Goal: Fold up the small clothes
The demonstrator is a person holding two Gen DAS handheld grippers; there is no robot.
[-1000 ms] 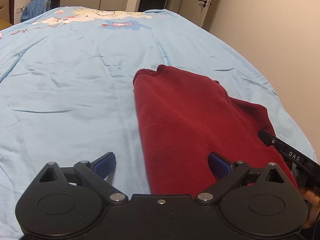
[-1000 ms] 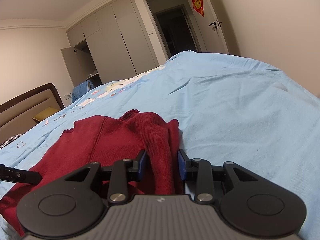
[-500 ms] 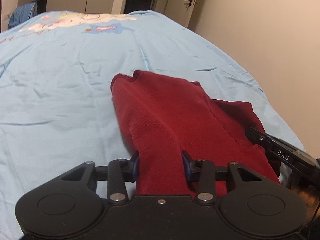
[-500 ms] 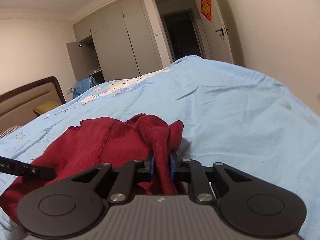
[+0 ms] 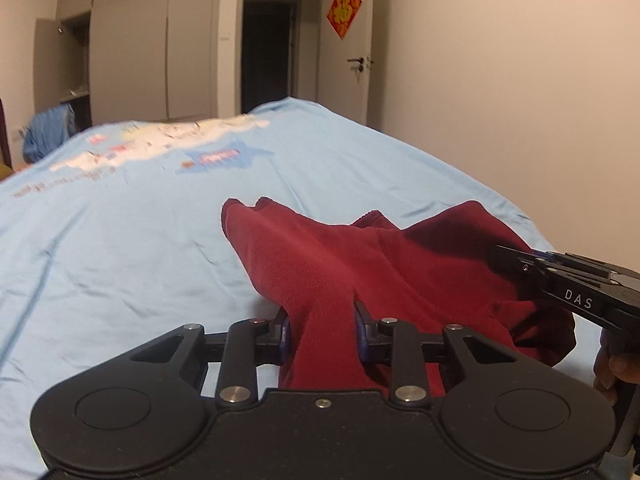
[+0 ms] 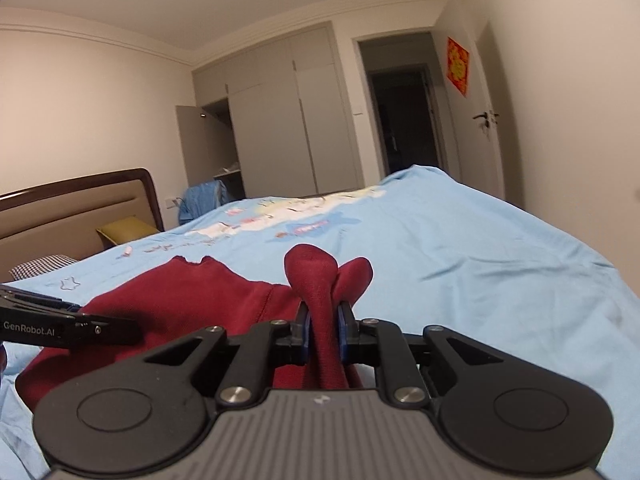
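Left wrist view shows the left gripper [image 5: 322, 330] and right gripper [image 6: 323, 330] each clamped on near-edge folds of the soft, limp red garment [image 5: 360, 264] on the bed [image 5: 120, 240]; grip corners, since slack cloth sags.

Dark red knit garment [image 5: 360, 264], bunched and partly lifted off the light-blue bedspread [image 5: 120, 248]

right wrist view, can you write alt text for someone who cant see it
The right gripper is shut on a bunched fold of a dark red garment that lies on a light blue bedsheet. The left gripper reaches in from the left edge over the same garment; beyond are a headboard, grey wardrobes and a dark doorway.
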